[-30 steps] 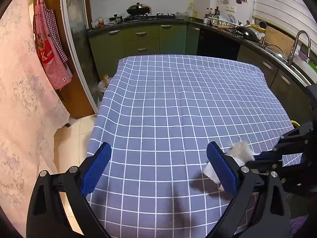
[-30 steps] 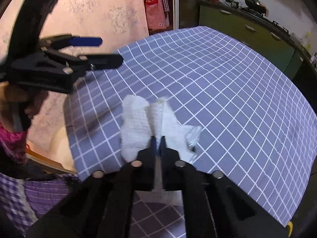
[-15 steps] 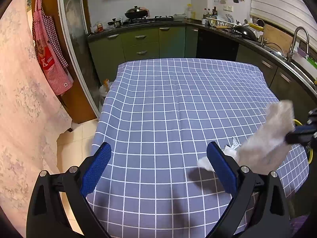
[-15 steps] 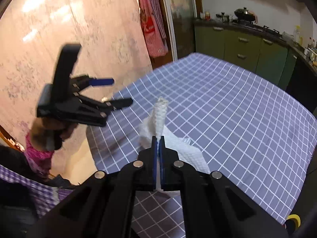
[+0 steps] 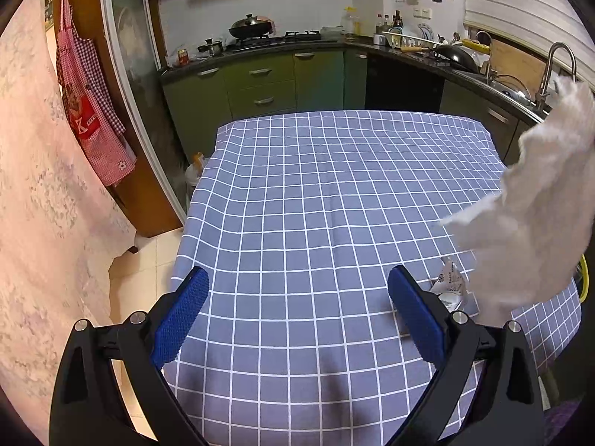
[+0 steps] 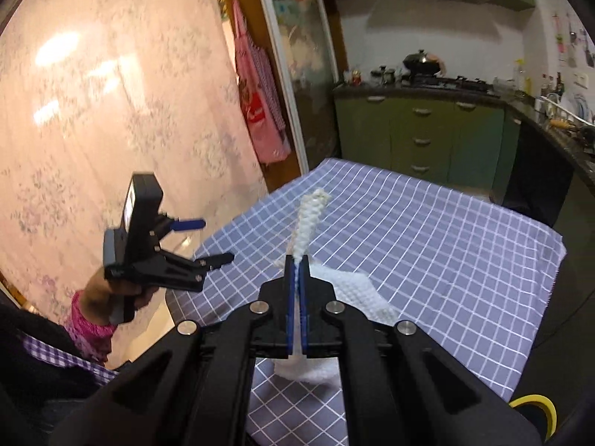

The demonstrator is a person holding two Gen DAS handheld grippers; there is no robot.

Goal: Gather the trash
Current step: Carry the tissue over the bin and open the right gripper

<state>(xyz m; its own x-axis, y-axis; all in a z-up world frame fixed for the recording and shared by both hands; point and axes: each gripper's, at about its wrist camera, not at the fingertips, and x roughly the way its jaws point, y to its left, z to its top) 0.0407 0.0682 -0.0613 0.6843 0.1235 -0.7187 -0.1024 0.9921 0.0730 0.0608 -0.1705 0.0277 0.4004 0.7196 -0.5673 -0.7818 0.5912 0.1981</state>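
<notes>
My right gripper [image 6: 296, 260] is shut on a white paper towel [image 6: 310, 215] and holds it up above the near right part of the table. The towel hangs at the right of the left wrist view [image 5: 528, 215]. A small crumpled clear wrapper [image 5: 450, 285] lies on the blue checked tablecloth [image 5: 316, 223] under the towel, just right of my left gripper's right finger. My left gripper [image 5: 297, 316] is open and empty above the table's near edge; it also shows in the right wrist view [image 6: 208, 245], held in a hand.
Green kitchen cabinets [image 5: 267, 81] and a counter with a stove and pans stand behind the table. A sink with a tap [image 5: 554, 63] is at the right. A red checked apron [image 5: 89, 111] hangs at the left. A yellow-rimmed object [image 6: 535, 409] sits below the table's right corner.
My right gripper has lifted the paper towel off the table and raised it. The clear wrapper that lay under it has come into sight. My left gripper has stayed open.
</notes>
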